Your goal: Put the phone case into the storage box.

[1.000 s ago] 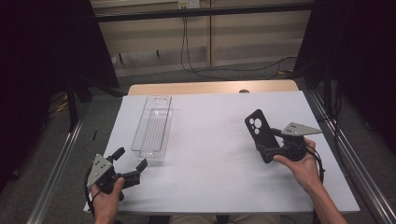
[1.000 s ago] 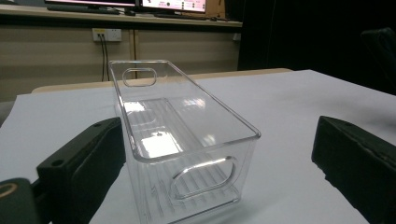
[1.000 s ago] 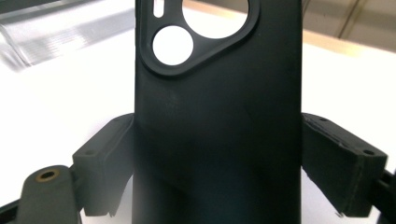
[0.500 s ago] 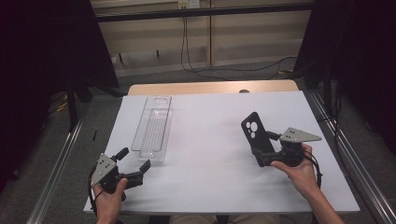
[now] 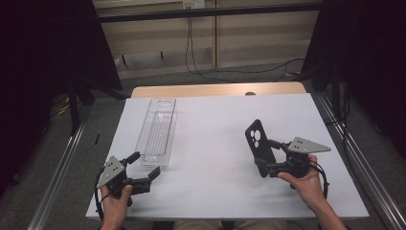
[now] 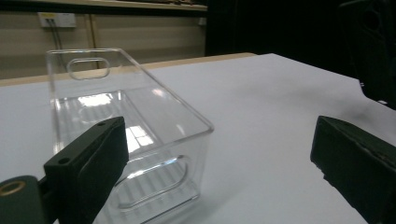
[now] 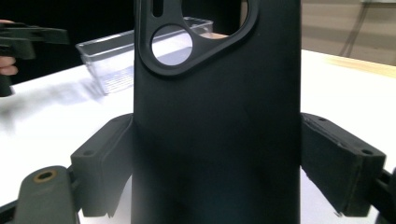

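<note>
Black phone case (image 5: 258, 145) stands pinched in the right gripper (image 5: 269, 155), well right of the clear tray (image 5: 158, 130), whose long axis runs away just beyond the spread left gripper (image 5: 143, 166).

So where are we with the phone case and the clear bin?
Done: the right gripper has the black phone case clamped and held upright above the table. In hand: the case is held well to the right of the clear bin. The left gripper is open near the bin's near end. Left: probably carrying the case across and dropping it into the bin, which looks empty.
</note>
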The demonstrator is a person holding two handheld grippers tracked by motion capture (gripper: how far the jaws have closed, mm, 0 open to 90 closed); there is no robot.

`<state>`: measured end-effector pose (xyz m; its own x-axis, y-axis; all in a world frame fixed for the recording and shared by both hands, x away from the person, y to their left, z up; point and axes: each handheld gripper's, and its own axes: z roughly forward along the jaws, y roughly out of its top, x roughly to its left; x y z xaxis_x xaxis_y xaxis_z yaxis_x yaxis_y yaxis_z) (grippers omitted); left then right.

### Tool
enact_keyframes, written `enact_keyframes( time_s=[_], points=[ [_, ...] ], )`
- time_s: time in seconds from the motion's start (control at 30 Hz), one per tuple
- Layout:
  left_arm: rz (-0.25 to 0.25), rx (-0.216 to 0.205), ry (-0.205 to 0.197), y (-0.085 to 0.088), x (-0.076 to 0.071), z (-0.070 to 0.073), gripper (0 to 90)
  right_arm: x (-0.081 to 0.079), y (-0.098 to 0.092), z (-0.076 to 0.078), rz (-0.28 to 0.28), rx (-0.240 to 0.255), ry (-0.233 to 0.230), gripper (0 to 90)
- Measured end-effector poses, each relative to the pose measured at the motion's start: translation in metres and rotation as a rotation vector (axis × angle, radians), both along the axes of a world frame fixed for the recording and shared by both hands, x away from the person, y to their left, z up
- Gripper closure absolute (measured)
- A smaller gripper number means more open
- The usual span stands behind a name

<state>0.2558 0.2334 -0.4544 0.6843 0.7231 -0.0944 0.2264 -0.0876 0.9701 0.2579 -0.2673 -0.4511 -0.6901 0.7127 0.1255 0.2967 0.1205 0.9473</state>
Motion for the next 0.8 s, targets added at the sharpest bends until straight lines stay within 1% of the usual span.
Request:
enact_keyframes(
  time_s=[0.03,0.07,0.1,0.17,0.23,0.27,0.3,0.37,0.4,0.43,0.5,0.53,0.6,0.67,0.7,0.73,0.77,0.8],
  points=[
    [-0.006,0.001,-0.003,-0.001,0.000,0.000,4.3,-0.001,0.001,0.000,0.002,0.001,0.003,14.8],
    [-0.026,0.032,-0.003,-0.001,0.001,0.001,4.3,-0.001,0.001,0.000,0.010,0.003,0.004,14.8],
    [-0.019,0.008,0.002,-0.004,0.001,0.001,4.2,-0.002,0.003,0.000,0.020,0.008,0.004,14.8],
    [-0.049,0.027,0.008,-0.006,0.001,0.001,4.2,-0.002,0.004,-0.001,0.028,0.021,-0.002,14.8],
    [-0.070,0.046,0.010,-0.008,0.001,0.002,4.2,-0.003,0.005,-0.001,0.032,0.028,-0.002,14.8],
    [-0.077,0.039,0.007,-0.009,0.001,0.002,4.2,-0.004,0.005,-0.001,0.041,0.036,0.002,14.8],
    [-0.084,0.032,0.011,-0.011,0.001,0.002,4.2,-0.004,0.006,-0.001,0.045,0.034,-0.004,14.8],
    [-0.106,0.035,0.009,-0.014,0.000,0.004,4.2,-0.004,0.007,-0.001,0.055,0.036,-0.010,14.8],
    [-0.132,0.033,0.016,-0.015,0.000,0.005,4.2,-0.005,0.008,0.000,0.061,0.033,-0.013,14.8],
    [-0.144,0.005,0.020,-0.017,-0.001,0.005,4.0,-0.005,0.009,0.000,0.067,0.035,-0.016,14.8],
    [-0.156,-0.006,0.025,-0.020,-0.002,0.007,3.8,-0.006,0.011,0.000,0.076,0.040,-0.014,14.7],
    [-0.171,-0.011,0.021,-0.021,-0.002,0.008,3.7,-0.006,0.012,0.001,0.081,0.042,-0.012,14.7],
    [-0.214,0.008,-0.007,-0.023,-0.001,0.009,3.5,-0.008,0.014,0.002,0.094,0.047,-0.014,14.7],
    [-0.242,-0.012,-0.012,-0.026,-0.002,0.010,2.6,-0.009,0.017,0.003,0.107,0.046,-0.018,14.7],
    [-0.253,0.006,-0.017,-0.027,-0.001,0.010,2.7,-0.009,0.019,0.003,0.119,0.044,-0.018,14.7],
    [-0.257,-0.014,-0.012,-0.029,-0.001,0.010,2.5,-0.010,0.021,0.003,0.126,0.045,-0.021,14.7],
    [-0.260,-0.010,-0.017,-0.030,-0.001,0.010,2.2,-0.010,0.022,0.003,0.130,0.046,-0.024,14.7],
    [-0.269,-0.006,-0.010,-0.031,-0.001,0.010,1.9,-0.010,0.024,0.003,0.137,0.049,-0.019,14.7]
  ],
)
